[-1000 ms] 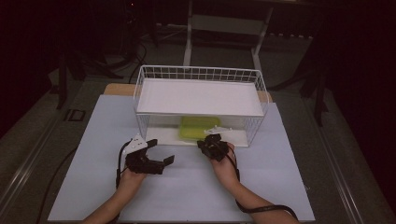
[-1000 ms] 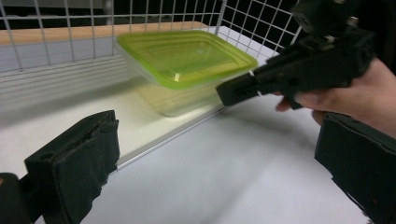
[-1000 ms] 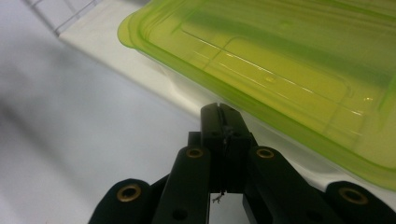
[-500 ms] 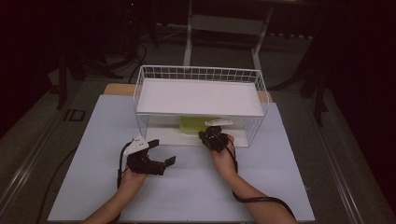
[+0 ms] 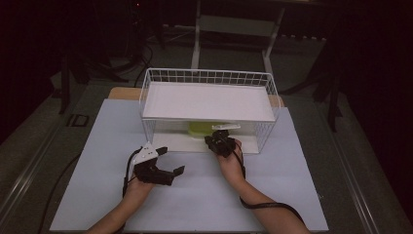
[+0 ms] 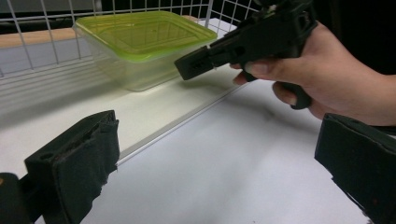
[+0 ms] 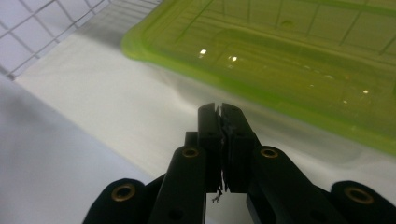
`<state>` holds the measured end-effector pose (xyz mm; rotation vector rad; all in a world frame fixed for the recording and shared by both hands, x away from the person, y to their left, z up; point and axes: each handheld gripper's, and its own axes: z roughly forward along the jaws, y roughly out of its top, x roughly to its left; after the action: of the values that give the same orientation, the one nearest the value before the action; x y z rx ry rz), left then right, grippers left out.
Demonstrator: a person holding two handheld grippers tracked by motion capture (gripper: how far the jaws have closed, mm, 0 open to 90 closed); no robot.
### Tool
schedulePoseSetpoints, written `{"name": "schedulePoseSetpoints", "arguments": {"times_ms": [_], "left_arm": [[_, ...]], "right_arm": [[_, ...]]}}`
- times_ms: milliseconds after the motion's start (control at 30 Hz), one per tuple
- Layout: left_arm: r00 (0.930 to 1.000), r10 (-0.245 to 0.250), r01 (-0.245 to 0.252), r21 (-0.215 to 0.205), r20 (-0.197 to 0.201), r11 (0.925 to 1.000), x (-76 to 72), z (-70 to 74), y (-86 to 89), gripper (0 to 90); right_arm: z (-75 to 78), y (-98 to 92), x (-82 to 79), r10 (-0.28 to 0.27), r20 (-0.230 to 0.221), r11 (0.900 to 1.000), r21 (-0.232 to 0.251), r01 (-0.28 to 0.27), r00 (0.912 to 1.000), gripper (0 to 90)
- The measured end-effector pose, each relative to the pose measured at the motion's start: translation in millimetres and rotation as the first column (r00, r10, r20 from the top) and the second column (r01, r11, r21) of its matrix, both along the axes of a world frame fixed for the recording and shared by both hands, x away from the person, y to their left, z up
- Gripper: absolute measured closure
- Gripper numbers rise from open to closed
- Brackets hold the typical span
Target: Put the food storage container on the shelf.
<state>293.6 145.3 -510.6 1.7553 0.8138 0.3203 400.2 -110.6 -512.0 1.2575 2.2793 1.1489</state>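
The lidded box [image 7: 299, 60] now lies just ahead: our right gripper [image 7: 221, 109], jaws pressed together and empty, has moved up to the rack [image 5: 204, 78]; the left gripper [image 5: 168, 161] waits spread.

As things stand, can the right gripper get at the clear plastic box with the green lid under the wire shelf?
Probably yes. The right gripper, jaws shut, points at the clear box with the green lid through the open front of the white wire shelf; nothing lies between. It would need to open first.
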Motion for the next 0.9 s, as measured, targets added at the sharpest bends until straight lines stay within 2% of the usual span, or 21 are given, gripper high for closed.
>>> {"name": "schedulePoseSetpoints", "arguments": {"times_ms": [67, 100, 133, 167, 200, 233, 267, 300, 333, 367, 400, 467, 500, 533, 567, 600, 633, 733, 767, 900], "left_arm": [[1.0, 0.002, -0.002, -0.003, -0.005, 1.0, -0.3, 0.0, 0.6, 0.6], [1.0, -0.002, 0.002, -0.005, -0.004, 1.0, -1.0, -0.4, 1.0, 0.6], [1.0, -0.002, 0.002, -0.005, -0.004, 1.0, -1.0, -0.4, 1.0, 0.6], [1.0, -0.004, 0.004, 0.009, -0.007, 0.9999, -1.7, -1.1, 1.4, 0.6], [1.0, -0.004, 0.004, 0.009, -0.007, 0.9999, -1.7, -1.1, 1.4, 0.6], [0.9999, -0.011, 0.011, 0.004, -0.009, 0.9999, -2.5, -1.3, 2.7, 0.5], [0.9999, -0.011, 0.011, 0.004, -0.009, 0.9999, -2.5, -1.3, 2.7, 0.6], [0.9999, -0.012, 0.012, 0.005, -0.012, 0.9999, -3.0, -0.5, 3.8, 0.6], [0.9999, -0.012, 0.012, 0.005, -0.012, 0.9999, -3.0, -0.5, 3.8, 0.5], [0.9999, -0.012, 0.012, -0.002, -0.012, 0.9999, -3.2, 0.2, 4.3, 0.5], [0.9999, -0.012, 0.012, -0.007, -0.012, 0.9999, -3.2, 1.0, 4.5, 0.5], [0.9996, -0.021, 0.02, -0.032, -0.017, 0.9993, -3.6, 3.8, 3.2, 0.5], [0.9996, -0.021, 0.02, -0.032, -0.017, 0.9993, -3.6, 3.8, 3.2, 0.6], [0.9993, -0.033, 0.032, -0.033, -0.016, 0.9989, -4.2, 6.6, 0.7, 0.6], [0.9993, -0.036, 0.036, -0.035, -0.013, 0.9987, -4.7, 8.2, -0.4, 0.6], [0.9986, -0.053, 0.052, -0.037, -0.008, 0.9979, -5.6, 12.5, -3.2, 0.6], [0.9986, -0.053, 0.052, -0.037, -0.008, 0.9979, -5.6, 12.5, -3.2, 0.5], [0.9973, -0.073, 0.074, -0.034, 0.01, 0.9967, -7.0, 20.3, -8.0, 0.5], [0.9968, -0.079, 0.079, -0.033, 0.013, 0.9963, -7.2, 22.1, -9.0, 0.6], [0.9942, -0.107, 0.106, -0.048, -0.01, 0.9932, -8.7, 27.3, -10.7, 0.6]], "right_arm": [[1.5, 0.7, -5.9, 0.004, 0.008, 1.0, -0.008, -0.004, 1.0, 84.9], [3.2, -0.6, -10.5, 0.021, 0.035, 1.0, -0.005, -0.021, 0.9991, 82.4], [3.2, -0.6, -10.5, 0.021, 0.035, 1.0, -0.005, -0.021, 0.9991, 82.4], [6.1, -2.7, -17.2, 0.022, 0.059, 1.0, 0.01, -0.023, 0.998, 80.5], [6.1, -2.7, -17.2, 0.022, 0.059, 1.0, 0.01, -0.023, 0.998, 80.5], [8.7, -4.2, -23.9, 0.024, 0.072, 1.0, 0.015, -0.025, 0.9971, 76.2], [8.7, -4.2, -23.9, 0.024, 0.072, 1.0, 0.015, -0.025, 0.9971, 76.2], [10.7, -6.1, -29.6, 0.024, 0.076, 0.999, 0.028, -0.026, 0.9968, 70.0], [10.7, -6.1, -29.6, 0.024, 0.076, 0.999, 0.028, -0.026, 0.9968, 70.0], [12.7, -8.1, -34.8, 0.027, 0.063, 0.998, 0.049, -0.03, 0.9976, 63.7], [12.7, -8.1, -34.8, 0.027, 0.063, 0.998, 0.049, -0.03, 0.9976, 63.7], [14.5, -10.0, -39.0, 0.055, 0.059, 0.996, 0.067, -0.059, 0.9967, 53.7], [14.5, -10.0, -39.0, 0.055, 0.059, 0.996, 0.067, -0.059, 0.9967, 53.7], [17.3, -13.7, -45.3, 0.094, 0.043, 0.991, 0.087, -0.097, 0.9947, 44.5], [17.3, -13.7, -45.3, 0.094, 0.043, 0.991, 0.087, -0.097, 0.9947, 44.5], [19.4, -16.0, -48.3, 0.118, 0.025, 0.988, 0.102, -0.119, 0.9928, 34.8], [19.4, -16.0, -48.3, 0.118, 0.025, 0.988, 0.102, -0.119, 0.9928, 34.8], [25.6, -22.0, -55.5, 0.151, 0.032, 0.981, 0.122, -0.154, 0.988, 24.3], [27.4, -23.4, -57.2, 0.154, 0.031, 0.979, 0.128, -0.157, 0.9875, 23.8], [38.7, -35.0, -65.9, 0.185, 0.039, 0.968, 0.163, -0.189, 0.982, 21.7]]}}
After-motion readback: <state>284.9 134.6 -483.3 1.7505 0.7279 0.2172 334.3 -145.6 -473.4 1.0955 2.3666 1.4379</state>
